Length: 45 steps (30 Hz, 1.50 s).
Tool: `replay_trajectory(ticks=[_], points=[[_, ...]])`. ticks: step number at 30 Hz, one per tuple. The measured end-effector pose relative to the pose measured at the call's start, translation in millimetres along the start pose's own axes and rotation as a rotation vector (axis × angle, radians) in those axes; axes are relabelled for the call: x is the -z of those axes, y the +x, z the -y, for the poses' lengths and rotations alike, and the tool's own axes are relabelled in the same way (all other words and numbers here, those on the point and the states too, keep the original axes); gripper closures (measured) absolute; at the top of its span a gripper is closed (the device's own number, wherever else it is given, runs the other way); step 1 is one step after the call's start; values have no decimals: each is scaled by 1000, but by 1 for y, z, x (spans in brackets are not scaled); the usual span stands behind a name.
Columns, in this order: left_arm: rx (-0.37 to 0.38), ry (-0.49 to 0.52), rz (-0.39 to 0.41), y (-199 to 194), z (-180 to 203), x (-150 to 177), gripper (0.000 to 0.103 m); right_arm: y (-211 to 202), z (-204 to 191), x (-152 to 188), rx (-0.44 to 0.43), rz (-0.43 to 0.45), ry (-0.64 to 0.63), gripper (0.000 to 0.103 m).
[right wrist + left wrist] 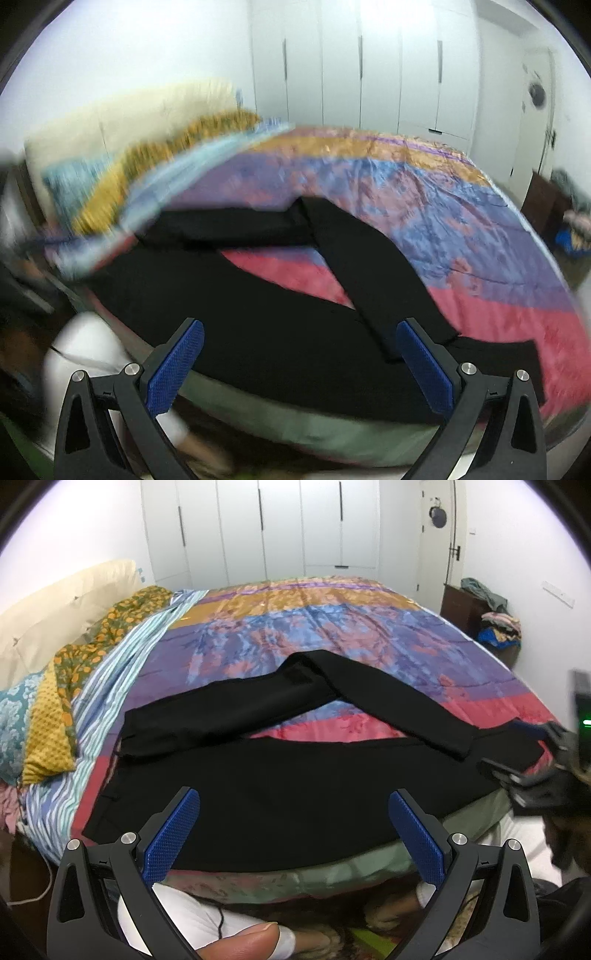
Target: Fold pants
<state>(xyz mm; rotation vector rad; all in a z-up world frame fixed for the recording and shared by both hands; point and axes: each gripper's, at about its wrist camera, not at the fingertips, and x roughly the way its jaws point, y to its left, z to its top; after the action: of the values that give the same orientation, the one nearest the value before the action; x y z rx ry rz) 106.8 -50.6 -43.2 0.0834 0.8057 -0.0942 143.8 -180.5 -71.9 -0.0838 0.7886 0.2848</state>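
While the left gripper hovers level over the near edge of the bed, its jaws stand wide apart with nothing between them, blue pads facing each other above the black pants. A thumb shows at the bottom of that view, below the gripper's black frame. The pants lie spread across the near part of the multicoloured bedspread, one leg along the near edge and the other angled back over it towards the right. Further right, the right gripper appears blurred at the pants' right end, with a green light on its body. From its own blurred camera, the right gripper points at the pants with jaws apart and empty. No writing or brand can be read anywhere.
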Motion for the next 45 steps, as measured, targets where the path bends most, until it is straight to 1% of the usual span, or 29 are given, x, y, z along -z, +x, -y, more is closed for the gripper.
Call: replay_trajectory(ticks=[3,4,6,8,10,12,13,14,15,17,18,20,21,22,23,24,25,27,28,29,31,32,34,36,39,40,41,43,45], points=[[-16,-26,-25,7,-8,3,1,45,40,12,49,-69,-39,7],[-23,-37,-38,10,-10,5,1,65,49,15,27,-113,-100,7],[-34,-50,-58,16,-13,8,1,89,58,22,6,-148,-209,13],[-39,-59,-85,24,-15,11,1,112,63,27,1,-190,-278,13],[-41,-61,-106,29,-16,12,1,133,74,30,8,-232,-300,23],[-56,-55,-124,33,-15,13,1,141,81,25,-5,-272,-278,74],[-63,-52,-129,34,-15,14,1,139,87,15,11,-272,-271,87],[-67,-51,-132,35,-15,13,1,133,92,1,41,-252,-274,92],[-68,-54,-135,36,-16,13,1,126,102,-18,63,-221,-267,92],[-65,-57,-137,38,-16,10,1,114,141,-70,166,-144,-221,93],[-65,-54,-135,39,-16,9,1,110,175,-104,247,-96,-173,93],[-67,-45,-121,38,-14,6,1,115,234,-152,395,-67,-97,92],[-71,-39,-108,37,-13,4,1,117,273,-177,494,-45,-32,90],[-76,-38,-102,36,-13,4,1,119,294,-190,554,-43,6,83],[-83,-43,-98,35,-14,5,1,123,315,-200,646,-63,47,61],[-88,-55,-99,36,-17,6,1,126,332,-206,721,-102,96,35],[-91,-70,-104,37,-21,8,1,124,342,-206,744,-100,163,27],[-97,-112,-135,48,-33,15,1,118,335,-198,676,-44,228,25],[-99,-128,-151,55,-38,19,1,119,320,-186,596,-27,244,24],[-103,-145,-167,65,-45,22,1,125,306,-176,537,-34,237,20],[-128,-152,-197,91,-60,24,1,147,266,-147,377,-84,204,18],[-159,-143,-203,105,-68,22,1,159,239,-129,266,-117,190,18],[-254,-144,-169,138,-93,7,1,178,196,-106,97,-159,178,18],[-355,-189,-114,172,-123,-11,1,197,137,-93,-116,-186,169,19],[-510,-272,-52,227,-168,-29,1,223,65,-104,-360,-205,171,19],[-553,-305,-69,245,-182,-29,1,232,36,-115,-435,-206,174,18],[-561,-341,-107,261,-194,-25,1,242,6,-129,-516,-207,184,18],[-507,-455,-174,286,-216,-5,0,262,-36,-146,-619,-223,208,18],[-422,-565,-120,285,-228,14,0,286,-79,-157,-679,-254,235,18]])
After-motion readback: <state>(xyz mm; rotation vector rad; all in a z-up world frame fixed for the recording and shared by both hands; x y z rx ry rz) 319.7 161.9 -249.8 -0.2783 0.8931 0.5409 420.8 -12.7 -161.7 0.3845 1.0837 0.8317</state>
